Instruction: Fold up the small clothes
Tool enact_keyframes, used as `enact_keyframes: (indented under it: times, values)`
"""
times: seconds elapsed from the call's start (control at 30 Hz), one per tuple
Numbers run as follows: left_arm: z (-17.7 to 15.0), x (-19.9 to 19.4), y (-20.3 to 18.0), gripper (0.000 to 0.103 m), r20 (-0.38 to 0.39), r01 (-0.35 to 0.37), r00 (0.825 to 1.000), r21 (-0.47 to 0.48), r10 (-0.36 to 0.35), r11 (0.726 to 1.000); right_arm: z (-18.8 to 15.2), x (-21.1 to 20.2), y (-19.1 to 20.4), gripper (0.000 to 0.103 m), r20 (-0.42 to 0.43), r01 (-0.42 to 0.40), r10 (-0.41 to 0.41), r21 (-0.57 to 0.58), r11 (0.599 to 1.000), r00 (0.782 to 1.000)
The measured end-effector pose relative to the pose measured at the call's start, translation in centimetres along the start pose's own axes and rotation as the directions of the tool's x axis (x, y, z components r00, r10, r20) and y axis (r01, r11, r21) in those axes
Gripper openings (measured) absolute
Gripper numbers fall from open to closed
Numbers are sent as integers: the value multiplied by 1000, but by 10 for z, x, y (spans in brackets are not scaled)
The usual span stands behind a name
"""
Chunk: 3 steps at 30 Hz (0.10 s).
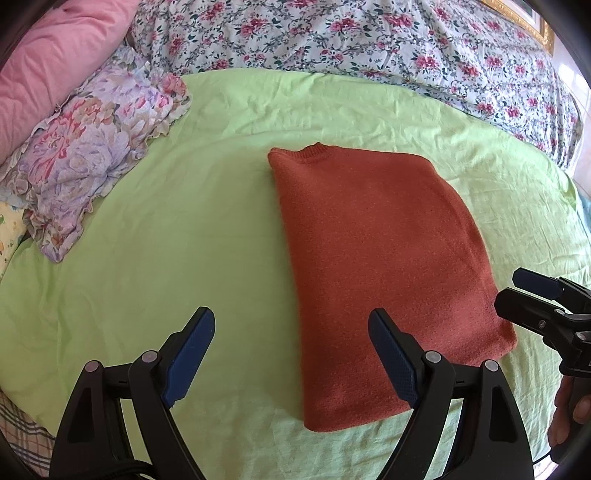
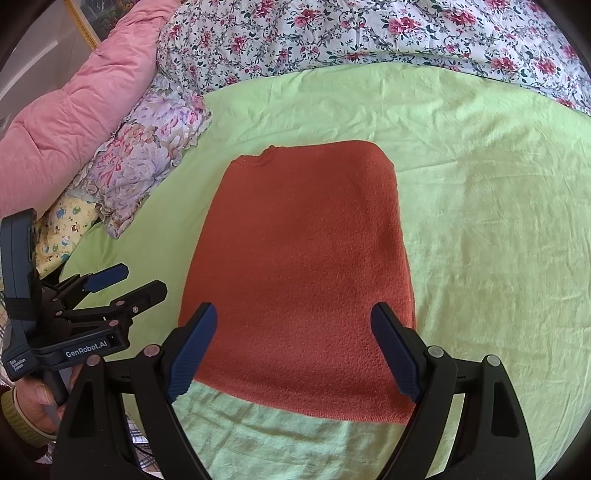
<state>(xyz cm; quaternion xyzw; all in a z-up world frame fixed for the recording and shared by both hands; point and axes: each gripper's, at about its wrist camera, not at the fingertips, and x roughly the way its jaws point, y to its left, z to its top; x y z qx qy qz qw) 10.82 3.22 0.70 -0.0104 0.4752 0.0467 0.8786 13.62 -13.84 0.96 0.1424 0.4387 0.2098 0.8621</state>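
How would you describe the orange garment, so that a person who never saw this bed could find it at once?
Start from the light green sheet that covers the bed, below the floral quilt. In the middle of the sheet lies the orange knit sweater, folded into a long rectangle with its neckline at the far end. It is the only plain orange thing; the ruffled pillow beside it is flowered.

One folded rust-orange sweater (image 2: 299, 280). One green bedsheet (image 2: 480, 192) beneath. One pink quilt (image 2: 74, 107). One floral ruffled pillow (image 1: 92, 155). One rose-print coverlet (image 1: 369, 40). One cartoon-print yellow cloth (image 2: 66, 229). Two tongs: left tongs (image 1: 291, 354), right tongs (image 2: 295, 350), each with two blue-padded fingers.
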Motion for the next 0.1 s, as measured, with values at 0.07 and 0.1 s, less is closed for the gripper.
enact_keyframes:
  times: [0.07, 0.1]
  values:
    - [-2, 0, 0, 86, 1, -6, 1000, 1, 6, 1000, 0, 1, 1, 86, -1, -3, 3, 0, 1000, 1000]
    - [-3, 0, -1, 86, 0, -6, 1000, 1, 6, 1000, 0, 3, 2, 86, -4, -4, 4, 2, 1000, 1000]
